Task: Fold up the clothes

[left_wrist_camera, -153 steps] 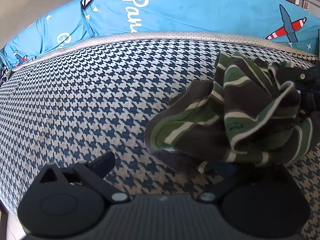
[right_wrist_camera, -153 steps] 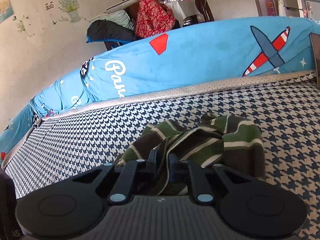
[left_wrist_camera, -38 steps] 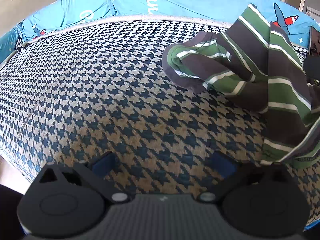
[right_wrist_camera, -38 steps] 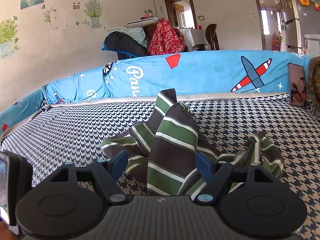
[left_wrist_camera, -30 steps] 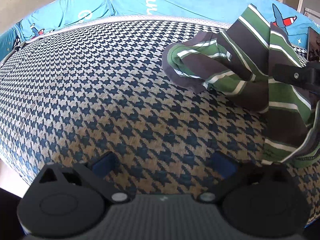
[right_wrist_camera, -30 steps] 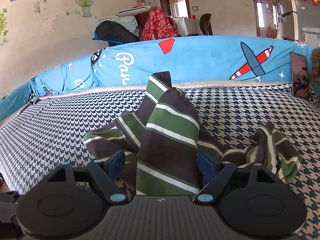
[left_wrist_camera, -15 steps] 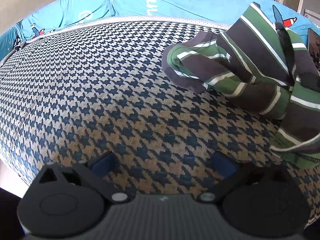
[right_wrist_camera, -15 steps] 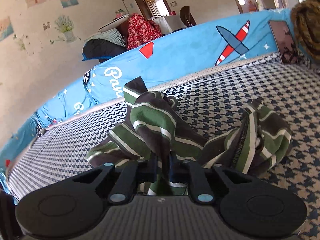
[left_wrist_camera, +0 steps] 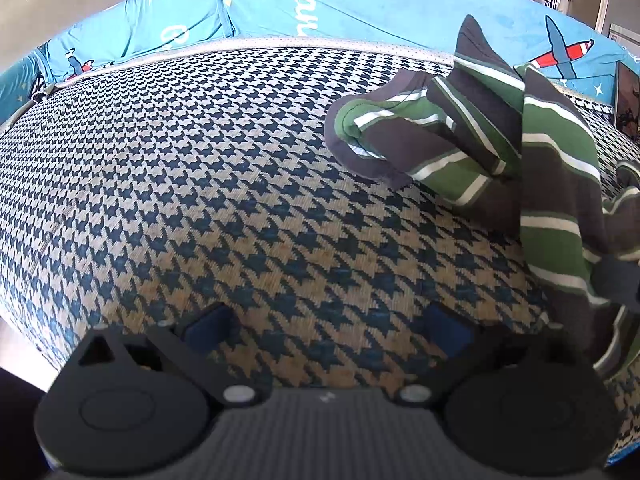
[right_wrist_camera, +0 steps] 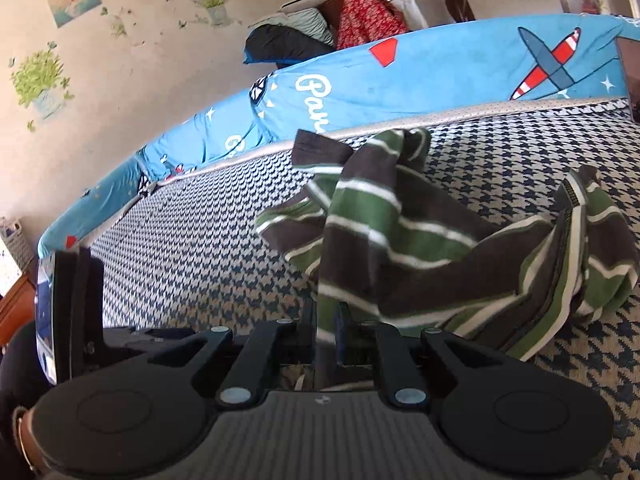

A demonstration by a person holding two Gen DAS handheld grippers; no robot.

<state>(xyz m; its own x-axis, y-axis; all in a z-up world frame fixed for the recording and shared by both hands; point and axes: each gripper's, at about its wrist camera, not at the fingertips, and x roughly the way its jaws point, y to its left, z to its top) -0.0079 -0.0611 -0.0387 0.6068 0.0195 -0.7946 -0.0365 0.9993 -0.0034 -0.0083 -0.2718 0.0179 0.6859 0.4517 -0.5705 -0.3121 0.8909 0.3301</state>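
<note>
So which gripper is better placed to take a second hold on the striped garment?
Left. The left gripper is open over bare mattress beside the striped garment; the right gripper is already shut on it.

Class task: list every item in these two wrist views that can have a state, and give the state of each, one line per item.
Striped garment: crumpled, unfolded, one part lifted, the rest on the houndstooth mattress.
Right claw: shut on the striped garment.
Left claw: open, empty, above the houndstooth mattress.
Blue printed sheet: bunched along the mattress's far edge.
</note>
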